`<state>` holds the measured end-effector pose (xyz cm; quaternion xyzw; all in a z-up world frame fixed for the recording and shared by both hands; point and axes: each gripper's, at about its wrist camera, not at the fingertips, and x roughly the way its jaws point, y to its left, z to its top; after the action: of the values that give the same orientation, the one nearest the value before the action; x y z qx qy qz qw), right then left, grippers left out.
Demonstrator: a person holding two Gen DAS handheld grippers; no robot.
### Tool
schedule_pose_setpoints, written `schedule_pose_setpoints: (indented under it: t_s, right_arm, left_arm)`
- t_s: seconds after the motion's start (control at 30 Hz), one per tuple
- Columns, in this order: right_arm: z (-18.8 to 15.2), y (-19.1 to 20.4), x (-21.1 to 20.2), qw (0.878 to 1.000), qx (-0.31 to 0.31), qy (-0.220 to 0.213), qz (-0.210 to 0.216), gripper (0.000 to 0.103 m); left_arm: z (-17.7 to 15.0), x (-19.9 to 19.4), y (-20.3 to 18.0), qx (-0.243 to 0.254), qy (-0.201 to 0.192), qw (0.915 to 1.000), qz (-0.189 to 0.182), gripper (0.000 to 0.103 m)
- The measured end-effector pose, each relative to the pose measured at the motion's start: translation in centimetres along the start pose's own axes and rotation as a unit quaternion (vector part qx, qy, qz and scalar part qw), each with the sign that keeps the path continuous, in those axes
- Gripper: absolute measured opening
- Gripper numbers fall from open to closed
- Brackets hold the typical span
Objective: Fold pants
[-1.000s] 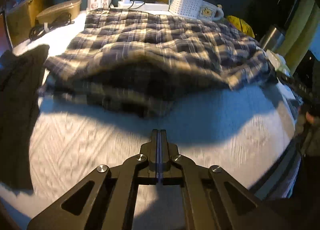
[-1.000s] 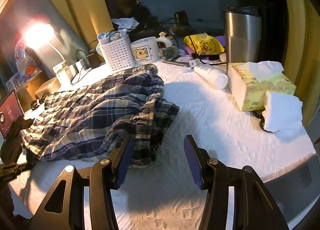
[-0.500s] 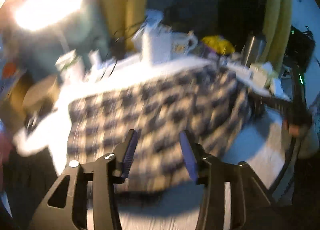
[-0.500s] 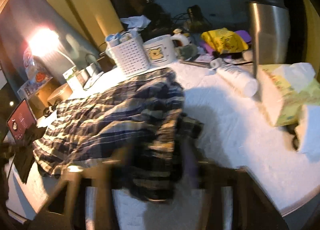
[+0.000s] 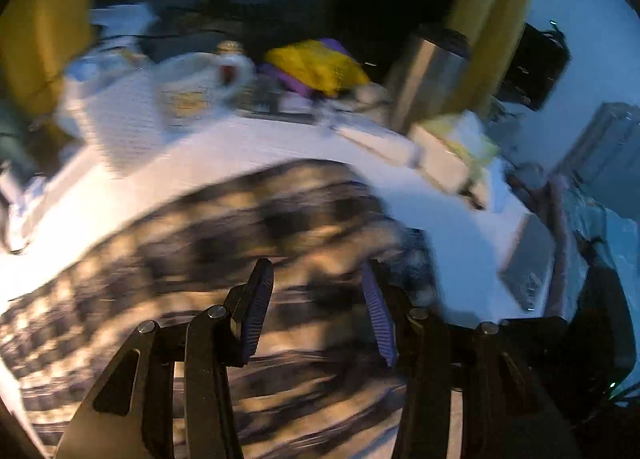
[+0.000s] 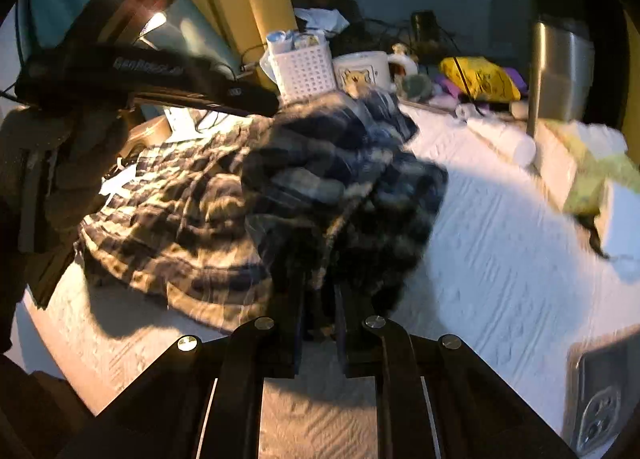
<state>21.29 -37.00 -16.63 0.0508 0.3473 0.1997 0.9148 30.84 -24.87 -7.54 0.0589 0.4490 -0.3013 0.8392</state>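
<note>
The plaid pants lie on the white cloth-covered table, bunched up at their right end. My right gripper is shut on the near right edge of the pants and lifts a dark fold of it. In the blurred left wrist view the pants fill the lower left. My left gripper is open and empty, hovering just above the pants. The left gripper's black body shows at the upper left of the right wrist view.
At the back stand a white basket, a bear mug, a yellow bag and a steel tumbler. A tissue box and a white bottle lie right. A phone lies at the near right corner.
My left gripper opened and swung up and right over the pants. My right gripper moved forward, shut on the pants' right edge and raised it.
</note>
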Motion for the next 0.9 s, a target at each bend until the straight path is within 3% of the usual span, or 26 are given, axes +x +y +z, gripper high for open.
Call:
schedule_pose_setpoints:
  t_s: [0.1, 0.23, 0.33, 0.47, 0.53, 0.6, 0.67, 0.7, 0.77, 0.8, 0.9]
  right_arm:
    - [0.2, -1.9, -1.9, 0.999, 0.023, -0.024, -0.014, 0.02]
    - [0.8, -5.4, -3.5, 0.996, 0.057, -0.053, -0.033, 0.043]
    - [1.6, -8.3, -2.6, 0.993, 0.087, -0.047, -0.06, 0.045]
    - [2.7, -10.3, -1.0, 0.991, 0.112, -0.036, -0.062, 0.047]
    - [3.2, -10.7, -0.4, 0.991, 0.117, -0.033, -0.058, 0.054]
    - [3.5, -10.7, 0.0, 0.991, 0.115, -0.034, -0.051, 0.056]
    - [3.6, -10.6, 0.5, 0.993, 0.109, -0.028, -0.039, 0.062]
    - [3.6, -10.6, 0.6, 0.993, 0.107, -0.027, -0.038, 0.062]
    - [3.8, -10.6, 0.8, 0.993, 0.108, -0.025, -0.033, 0.062]
    - [3.9, -10.5, 0.9, 0.994, 0.106, -0.027, -0.03, 0.062]
    - [4.2, -10.2, 1.0, 0.994, 0.098, -0.031, -0.024, 0.062]
  left_arm:
    - [-0.4, 0.4, -2.2, 0.005, -0.001, 0.9999, -0.011, 0.046]
    - [-0.4, 0.6, -3.8, 0.004, -0.012, 0.9998, -0.015, 0.046]
    - [0.3, 1.4, -4.4, 0.009, -0.011, 0.9998, -0.011, 0.046]
    - [1.3, 5.0, -4.8, 0.021, 0.018, 0.999, 0.036, 0.051]
    - [1.2, 6.4, -4.5, 0.017, 0.032, 0.9987, 0.035, 0.063]
    - [0.7, 7.7, -4.1, 0.018, 0.051, 0.9973, 0.05, 0.065]
    - [0.1, 8.4, -3.5, 0.014, 0.06, 0.9972, 0.042, 0.066]
    - [-0.2, 8.1, -3.2, 0.016, 0.046, 0.9982, 0.034, 0.065]
    - [-0.6, 7.7, -2.7, 0.008, 0.033, 0.9991, 0.025, 0.048]
    - [-0.9, 7.4, -2.2, 0.002, 0.03, 0.9992, 0.027, 0.028]
    - [-1.5, 6.4, -1.0, -0.014, 0.014, 0.9993, 0.032, 0.015]
